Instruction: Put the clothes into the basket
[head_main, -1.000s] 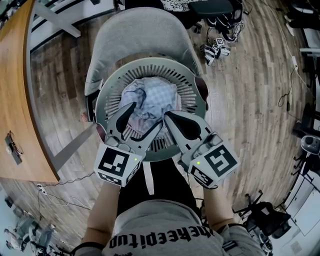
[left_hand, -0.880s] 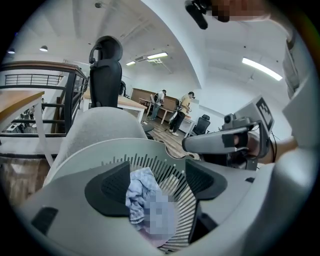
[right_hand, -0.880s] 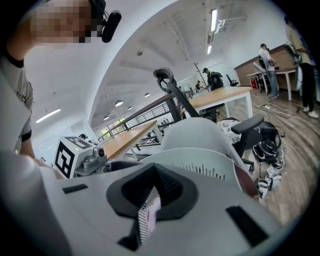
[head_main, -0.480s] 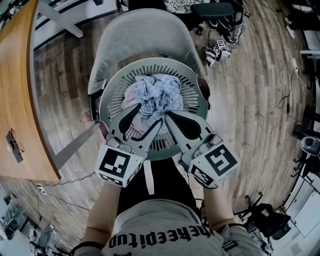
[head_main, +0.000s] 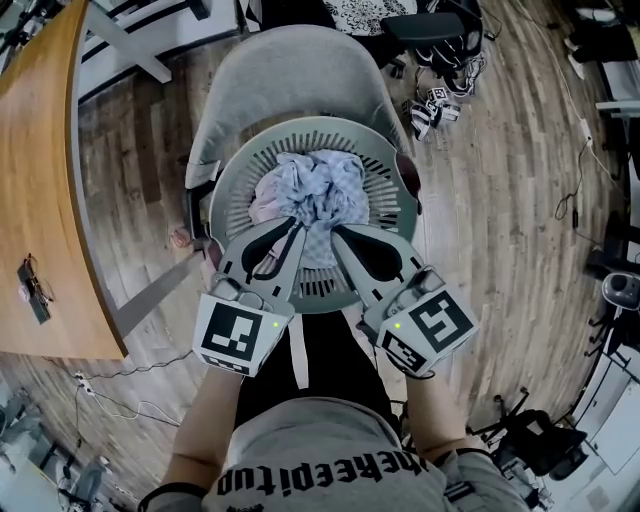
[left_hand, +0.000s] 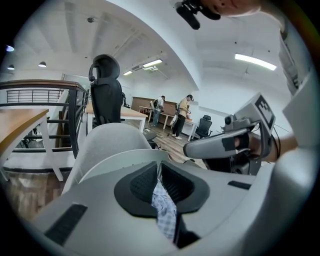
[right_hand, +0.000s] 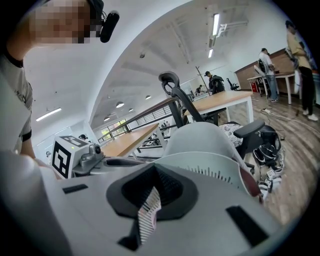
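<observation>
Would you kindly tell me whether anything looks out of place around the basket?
Nothing is spilled: the clothes lie heaped inside the basket. The one oddity is that the basket sits on a chair seat, not the floor.

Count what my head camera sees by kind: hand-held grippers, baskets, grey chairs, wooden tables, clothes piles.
Hand-held grippers: 2 (left hand-held gripper, jaws closing on the clothes; right hand-held gripper)
Baskets: 1
Grey chairs: 1
Wooden tables: 1
Clothes piles: 1
Total: 6
</observation>
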